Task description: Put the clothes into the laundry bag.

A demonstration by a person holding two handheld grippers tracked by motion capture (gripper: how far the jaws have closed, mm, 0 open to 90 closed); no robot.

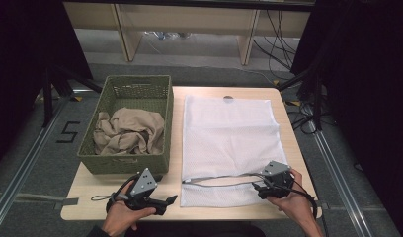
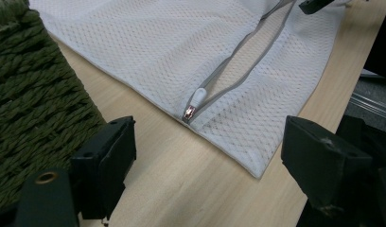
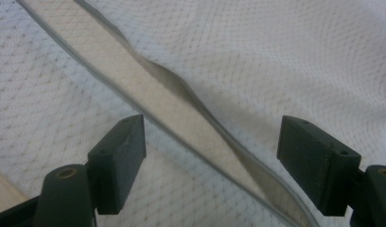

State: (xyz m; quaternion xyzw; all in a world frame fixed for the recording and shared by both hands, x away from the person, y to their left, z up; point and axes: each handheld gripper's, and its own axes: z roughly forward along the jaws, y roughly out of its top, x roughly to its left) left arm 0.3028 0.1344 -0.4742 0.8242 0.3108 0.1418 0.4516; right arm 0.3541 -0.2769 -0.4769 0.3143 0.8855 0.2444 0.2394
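Zipper opening (image 3: 181, 118) of the mesh bag (image 1: 229, 133) runs diagonally between the wide-open, empty jaws of the right gripper (image 1: 268, 186), its slider (image 2: 197, 100) lying just ahead of the equally open, empty left gripper (image 1: 162, 201).

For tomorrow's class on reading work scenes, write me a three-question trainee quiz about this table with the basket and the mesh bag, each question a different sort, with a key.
1. True or false: the zip of the mesh bag is fully closed.
2. What lies in the basket? A) beige cloth B) shoes C) books
3. Fill in: the zip pull sits at the bag's edge nearer the ___ gripper.

Key
1. False: it gapes open between the jaws of the right gripper.
2. A
3. left: the left gripper is open on the table close to it.
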